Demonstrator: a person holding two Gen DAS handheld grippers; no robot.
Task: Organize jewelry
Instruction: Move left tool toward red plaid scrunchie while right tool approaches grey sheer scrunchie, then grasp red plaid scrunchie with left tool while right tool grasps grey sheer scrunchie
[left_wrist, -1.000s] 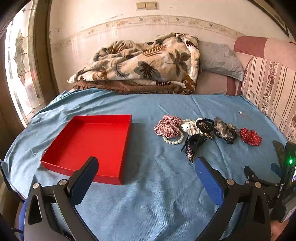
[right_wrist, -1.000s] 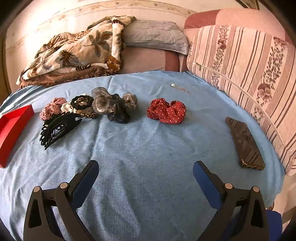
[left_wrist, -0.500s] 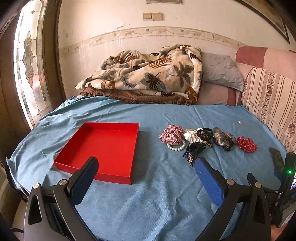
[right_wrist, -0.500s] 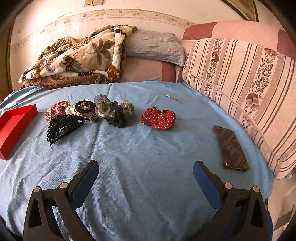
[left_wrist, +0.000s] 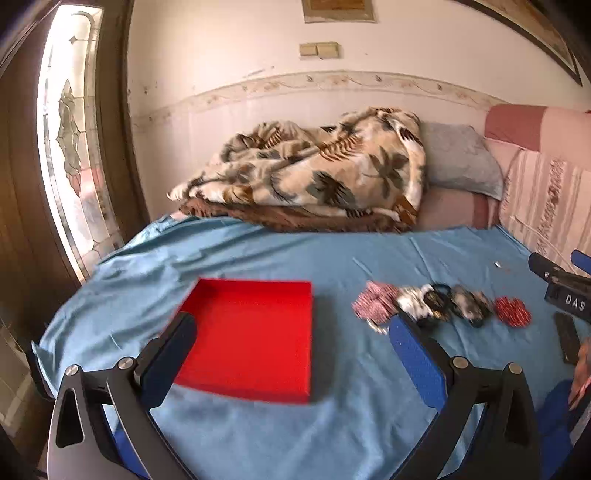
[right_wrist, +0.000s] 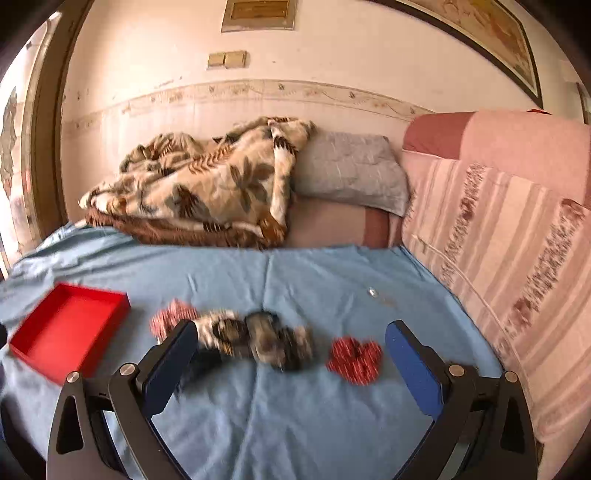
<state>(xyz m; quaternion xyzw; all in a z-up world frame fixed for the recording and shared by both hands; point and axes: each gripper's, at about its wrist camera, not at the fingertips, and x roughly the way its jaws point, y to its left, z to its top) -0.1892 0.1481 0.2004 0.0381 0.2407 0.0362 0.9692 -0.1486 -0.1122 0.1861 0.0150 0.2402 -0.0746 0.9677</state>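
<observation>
An empty red tray (left_wrist: 255, 332) lies on the blue sheet, left of a row of hair accessories: a checked red scrunchie (left_wrist: 373, 304), a white and black cluster (left_wrist: 428, 304), a grey scrunchie (left_wrist: 471, 306) and a red dotted scrunchie (left_wrist: 512, 312). In the right wrist view the tray (right_wrist: 66, 332) is at the left, the cluster (right_wrist: 258, 338) in the middle, the red dotted scrunchie (right_wrist: 354, 356) to its right. My left gripper (left_wrist: 291, 347) is open and empty, held above the tray's near side. My right gripper (right_wrist: 291, 350) is open and empty, raised in front of the accessories.
A leaf-print blanket (left_wrist: 314, 173) and a grey pillow (left_wrist: 458, 158) lie at the back of the bed. A striped cushion (right_wrist: 517, 251) lines the right side. A dark flat object (left_wrist: 567, 341) lies at the right. A small silver item (right_wrist: 373, 292) lies beyond the accessories.
Both grippers have lifted and pulled back, so more of the wall shows and the accessories look smaller and farther. Both stay open. Nothing on the bed has moved.
</observation>
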